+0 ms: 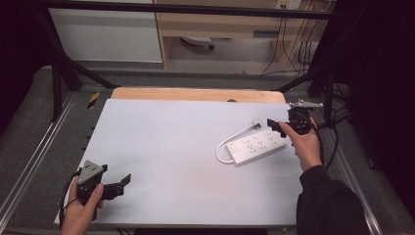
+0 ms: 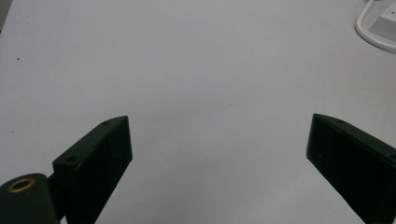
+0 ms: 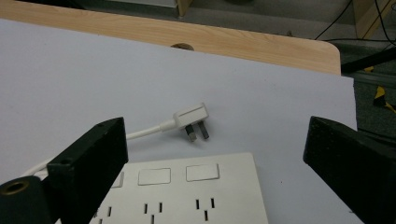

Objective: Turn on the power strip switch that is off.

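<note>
The right gripper [image 1: 280, 128], jaws spread empty, is held over the power strip [image 1: 258, 146]; the plug [image 3: 192, 119], at 12 o'clock, could be knocked aside if approached off-centre. The left gripper [image 1: 120, 185] is held open, empty.

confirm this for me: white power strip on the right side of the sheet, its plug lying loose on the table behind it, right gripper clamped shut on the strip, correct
Not quite. The right gripper is open, its jaws wide apart above the power strip, as the right gripper view shows. The rest holds: the plug lies loose behind the strip.
</note>
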Demonstrator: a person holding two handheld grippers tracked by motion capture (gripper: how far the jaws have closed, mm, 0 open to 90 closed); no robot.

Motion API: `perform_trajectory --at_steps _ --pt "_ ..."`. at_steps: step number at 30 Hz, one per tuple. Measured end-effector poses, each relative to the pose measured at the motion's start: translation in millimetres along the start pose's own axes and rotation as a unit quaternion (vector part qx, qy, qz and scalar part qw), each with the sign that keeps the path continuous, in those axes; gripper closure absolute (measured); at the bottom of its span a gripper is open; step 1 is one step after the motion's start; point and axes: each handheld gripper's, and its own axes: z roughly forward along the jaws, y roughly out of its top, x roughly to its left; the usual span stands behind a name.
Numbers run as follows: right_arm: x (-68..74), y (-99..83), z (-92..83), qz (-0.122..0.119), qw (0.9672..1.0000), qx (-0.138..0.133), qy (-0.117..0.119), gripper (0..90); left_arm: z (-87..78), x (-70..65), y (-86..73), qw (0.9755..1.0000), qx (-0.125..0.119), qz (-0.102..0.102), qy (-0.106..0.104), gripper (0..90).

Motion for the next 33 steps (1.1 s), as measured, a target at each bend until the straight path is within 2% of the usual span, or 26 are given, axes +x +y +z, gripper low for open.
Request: perform_trajectory --at_steps 4,10,15,25,33 --pt "-2.6 -0.9 6.2 0.010 0.9999 0.002 0.008 13.7 0.5 -0.6 0.0 1.0000 0.003 0.006 0.003 6.8" --pt "-2.4 -1.5 10.2 0.015 0.9998 0.005 0.015 16.8 0.8 -1.1 -0.1 0.9999 0.004 0.009 0.002 6.8" --pt "0.4 -2.2 13.7 0.010 0.9997 0.009 0.018 18.9 1.1 -1.3 -0.2 0.9999 0.006 0.011 0.001 6.8" --pt "8.2 -3.5 19.3 -0.008 0.9993 0.018 0.030 30.4 2.1 -1.8 -0.7 0.9999 0.009 0.011 0.000 6.8" --pt "11.1 -4.6 23.2 -0.013 0.9988 0.027 0.038 31.3 2.4 -2.2 -0.9 0.9999 0.011 0.013 -0.001 6.8"
